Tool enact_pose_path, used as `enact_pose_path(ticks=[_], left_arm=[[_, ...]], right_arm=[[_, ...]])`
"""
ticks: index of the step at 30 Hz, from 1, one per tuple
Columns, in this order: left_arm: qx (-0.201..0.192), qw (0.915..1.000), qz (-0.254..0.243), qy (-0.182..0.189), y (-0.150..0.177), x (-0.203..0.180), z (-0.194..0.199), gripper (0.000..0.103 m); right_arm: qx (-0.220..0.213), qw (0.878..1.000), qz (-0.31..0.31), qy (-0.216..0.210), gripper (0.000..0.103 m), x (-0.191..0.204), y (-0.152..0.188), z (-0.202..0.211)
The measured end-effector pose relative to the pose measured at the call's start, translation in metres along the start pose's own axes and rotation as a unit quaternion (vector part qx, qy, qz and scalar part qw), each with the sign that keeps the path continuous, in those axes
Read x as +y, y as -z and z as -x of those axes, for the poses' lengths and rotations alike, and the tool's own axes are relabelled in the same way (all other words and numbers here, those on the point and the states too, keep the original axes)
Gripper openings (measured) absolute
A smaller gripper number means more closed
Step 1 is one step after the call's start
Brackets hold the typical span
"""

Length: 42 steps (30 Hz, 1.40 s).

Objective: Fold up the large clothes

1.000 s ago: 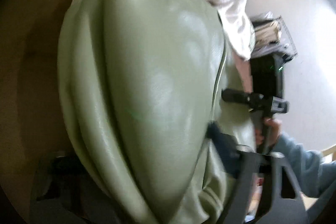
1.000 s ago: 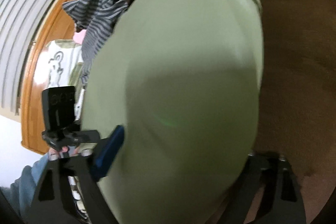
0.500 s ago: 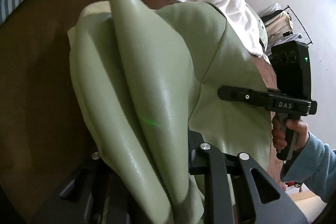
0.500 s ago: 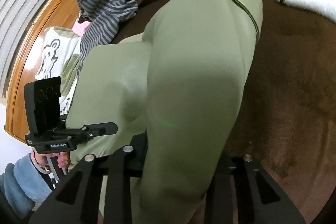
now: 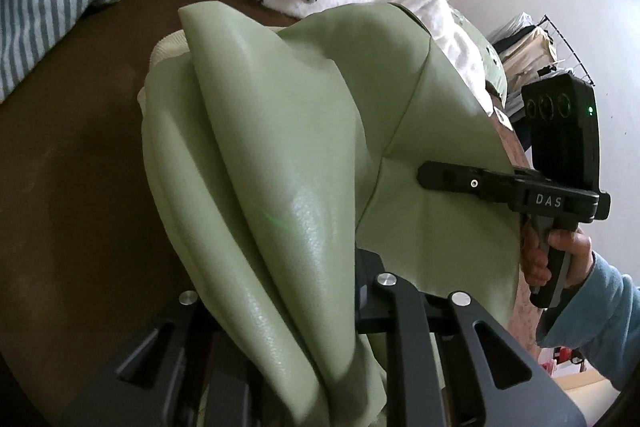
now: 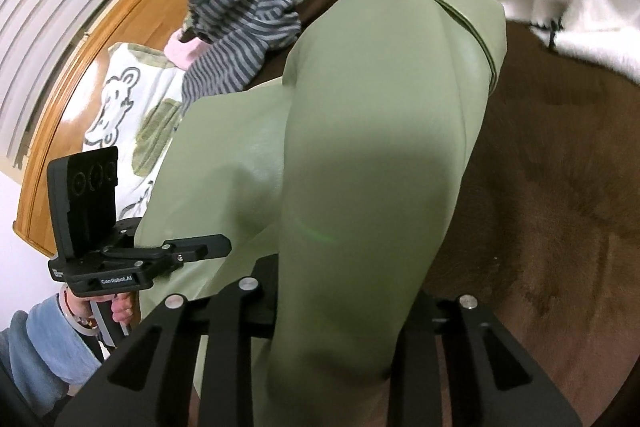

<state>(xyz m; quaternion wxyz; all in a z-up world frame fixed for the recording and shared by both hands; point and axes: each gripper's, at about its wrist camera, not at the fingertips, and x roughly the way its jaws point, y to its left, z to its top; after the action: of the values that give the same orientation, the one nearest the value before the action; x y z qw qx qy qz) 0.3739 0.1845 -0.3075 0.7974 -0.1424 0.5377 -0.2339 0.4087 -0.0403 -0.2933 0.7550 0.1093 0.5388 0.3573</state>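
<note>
Green jacket fabric is pinched in both of mine: my left hand-held gripper clamps one bunched fold, my right hand-held gripper another. It drapes onto the brown bed cover, beside a striped garment.

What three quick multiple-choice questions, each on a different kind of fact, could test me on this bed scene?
1. Where is the striped garment?
A. on the bed beyond the green garment
B. in the left gripper
C. on the floor

2. What colour is the bed cover under the green garment?
A. blue
B. brown
C. red

3. How are the grippers?
A. both open, empty
B. one holds a towel
C. both shut on the green garment

Answers:
1 A: the striped garment lies past the green garment.
2 B: the bed cover is brown.
3 C: the left gripper and right gripper each pinch green fabric.
</note>
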Motion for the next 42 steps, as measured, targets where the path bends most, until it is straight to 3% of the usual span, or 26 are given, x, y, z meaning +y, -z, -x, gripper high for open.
enact_pose_path(ticks=[11,20,32,42], left_arm=[[-0.028,0.9985,-0.046,-0.011,-0.026,-0.044,0.07,0.019],[-0.031,0.996,-0.084,-0.001,-0.041,-0.108,0.096,0.019],[-0.012,0.9899,-0.138,0.027,-0.038,-0.211,0.073,0.019],[0.026,0.9732,-0.216,0.075,-0.048,-0.337,0.015,0.019]], right_arm=[[-0.048,0.999,0.024,0.002,0.026,0.054,-0.014,0.073],[-0.089,0.996,0.01,0.017,0.026,0.062,0.003,0.152],[-0.118,0.992,-0.029,0.046,0.026,0.008,0.048,0.255],[-0.164,0.975,-0.103,0.104,0.026,-0.06,0.113,0.366]])
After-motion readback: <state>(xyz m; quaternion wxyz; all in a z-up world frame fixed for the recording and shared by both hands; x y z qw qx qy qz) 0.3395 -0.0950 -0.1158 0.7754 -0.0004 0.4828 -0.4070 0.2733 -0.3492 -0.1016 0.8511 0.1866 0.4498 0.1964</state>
